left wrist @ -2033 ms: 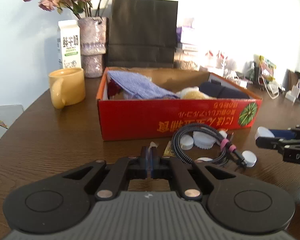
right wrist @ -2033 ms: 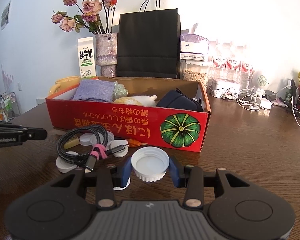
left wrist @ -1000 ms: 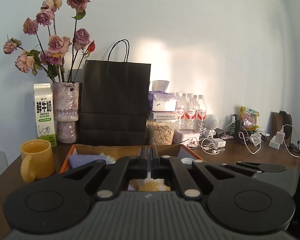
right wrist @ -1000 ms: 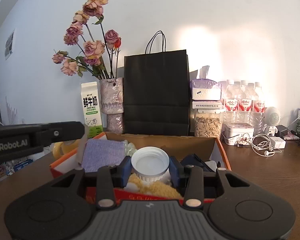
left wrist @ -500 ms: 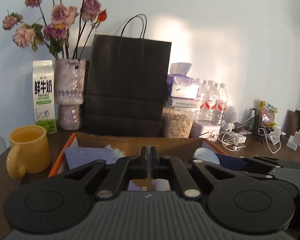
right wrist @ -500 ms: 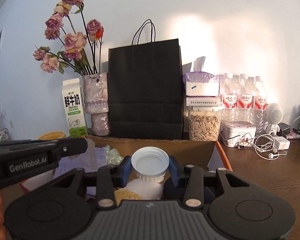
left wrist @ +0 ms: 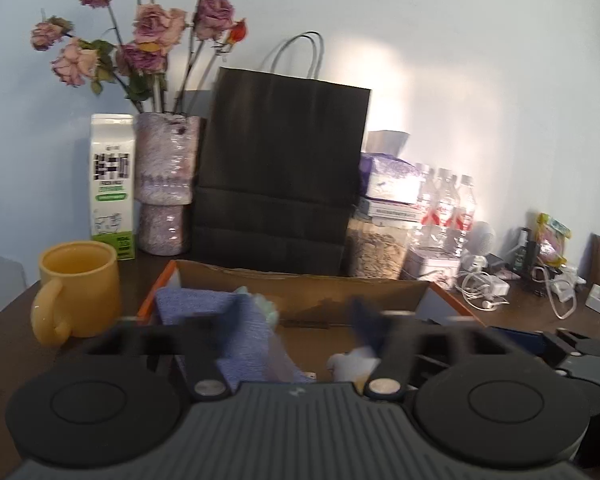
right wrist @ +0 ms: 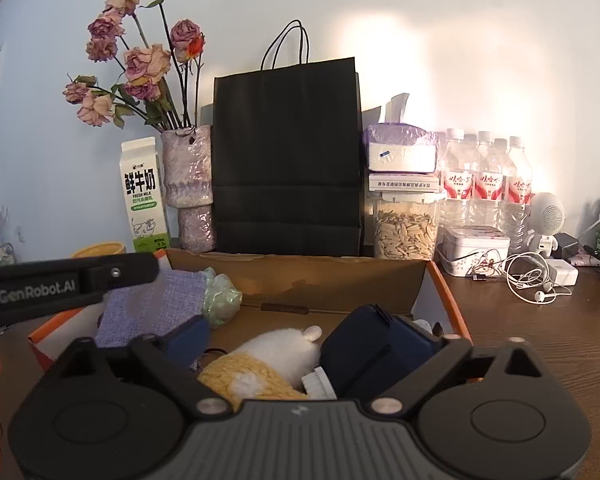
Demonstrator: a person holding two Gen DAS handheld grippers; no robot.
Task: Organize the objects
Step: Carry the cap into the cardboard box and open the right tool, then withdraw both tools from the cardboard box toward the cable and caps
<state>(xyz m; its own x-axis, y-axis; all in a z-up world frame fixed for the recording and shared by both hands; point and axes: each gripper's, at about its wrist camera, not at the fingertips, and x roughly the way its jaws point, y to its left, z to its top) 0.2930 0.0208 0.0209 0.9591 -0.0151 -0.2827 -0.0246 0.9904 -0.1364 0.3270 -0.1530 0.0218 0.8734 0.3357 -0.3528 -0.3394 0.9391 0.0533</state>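
Release step over the orange-rimmed cardboard box (right wrist: 440, 280) on the brown wooden counter (right wrist: 540, 340): right gripper (right wrist: 304, 344) and left gripper (left wrist: 300, 316) both spread wide and empty above its blue cloth (right wrist: 156, 300) and plush toy (right wrist: 276, 352); next, presumably, withdrawing to fetch another loose object.

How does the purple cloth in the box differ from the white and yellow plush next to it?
The purple cloth is flat woven fabric, propped against the box's left end; the plush is rounded and fuzzy, lying in the middle of the box floor. The cloth is one colour, the plush white with a yellow part. Both sit inside the cardboard box, below the open right gripper.
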